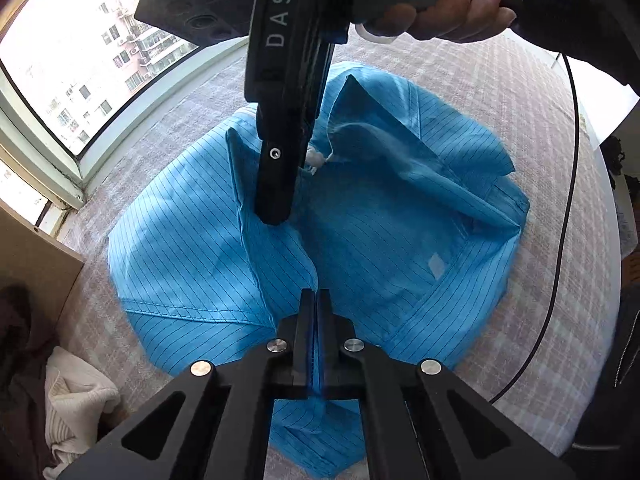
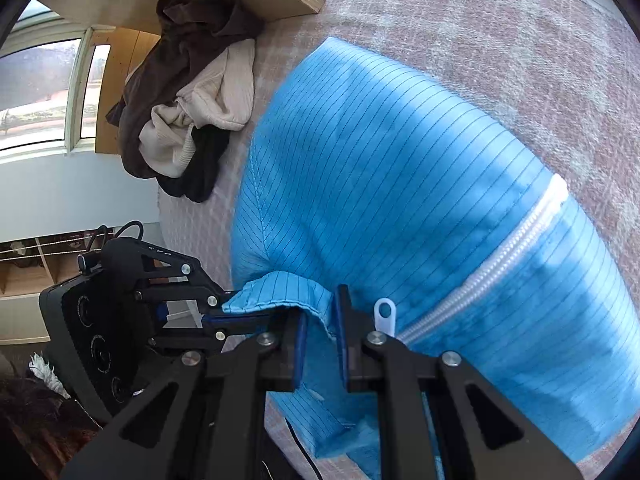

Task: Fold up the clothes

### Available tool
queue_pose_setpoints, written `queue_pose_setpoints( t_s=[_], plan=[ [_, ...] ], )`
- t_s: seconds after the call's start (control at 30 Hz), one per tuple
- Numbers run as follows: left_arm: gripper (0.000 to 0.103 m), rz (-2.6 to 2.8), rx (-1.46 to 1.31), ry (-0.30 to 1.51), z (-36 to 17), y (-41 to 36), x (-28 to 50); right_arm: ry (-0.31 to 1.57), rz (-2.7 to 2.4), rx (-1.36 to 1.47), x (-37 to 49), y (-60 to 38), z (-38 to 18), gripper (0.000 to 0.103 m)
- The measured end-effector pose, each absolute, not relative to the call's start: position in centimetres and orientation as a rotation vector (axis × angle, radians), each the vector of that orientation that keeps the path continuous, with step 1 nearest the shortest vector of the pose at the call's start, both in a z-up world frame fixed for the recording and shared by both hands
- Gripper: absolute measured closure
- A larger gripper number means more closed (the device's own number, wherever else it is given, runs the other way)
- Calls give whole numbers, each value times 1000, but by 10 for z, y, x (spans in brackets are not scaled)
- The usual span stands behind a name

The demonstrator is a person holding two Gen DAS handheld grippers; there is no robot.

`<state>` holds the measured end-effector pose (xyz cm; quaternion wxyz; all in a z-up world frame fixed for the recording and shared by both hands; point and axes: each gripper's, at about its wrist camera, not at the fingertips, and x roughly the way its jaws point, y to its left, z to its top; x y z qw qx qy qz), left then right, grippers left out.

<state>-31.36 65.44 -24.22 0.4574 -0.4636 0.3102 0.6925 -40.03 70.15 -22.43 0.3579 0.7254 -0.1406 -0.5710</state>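
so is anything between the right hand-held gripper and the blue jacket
Nothing visible. The right hand-held gripper is open, with an edge of the blue jacket already between its fingers. The left hand-held gripper is shut on another fold beside it, not blocking. The clothes pile lies apart.

- "das" in pale capital letters, read running down the black body of the right gripper (image 1: pixel 276 184) in the left wrist view.
- the same pale lettering shows on the black body of the left gripper (image 2: pixel 236 316) in the right wrist view, but there it is upside down and too small to read with certainty.
- ring-shaped white markings sit on the round dials of the left gripper's dark side panel (image 2: pixel 94 340); their characters are too small to make out.
- a small pale rectangular tag (image 1: pixel 437 266) is on the blue striped garment (image 1: pixel 380 240); no print on it can be read.
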Motion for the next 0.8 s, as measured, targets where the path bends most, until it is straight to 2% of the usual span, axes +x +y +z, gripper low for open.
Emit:
queue_pose_setpoints(
  t_s=[0.13, 0.3, 0.4, 0.47, 0.53, 0.6, 0.73, 0.8],
  plan=[
    [103, 1654, -1100, 731, -231, 645, -304, -317, -1452, 1864, -401, 702, -220, 90],
    [103, 1581, -1073, 766, -236, 638, -294, -292, -1538, 1940, -413, 715, -230, 99],
    [102, 1606, -1095, 754, -238, 636, -299, -213, -1616, 1958, -412, 713, -223, 99],
    [97, 1624, -1104, 719, -232, 632, -303, -134, -1674, 1882, -404, 702, -203, 99],
    [81, 1630, -1104, 659, -219, 623, -307, -150, -1690, 1823, -395, 691, -188, 98],
    [80, 1653, -1099, 603, -205, 610, -313, -182, -1650, 1760, -383, 678, -183, 98],
    [82, 1691, -1118, 573, -195, 599, -323, -61, -1673, 1940, -369, 669, -219, 95],
    [82, 1684, -1115, 606, -197, 606, -323, -127, -1712, 1942, -364, 684, -214, 95]
  ],
)
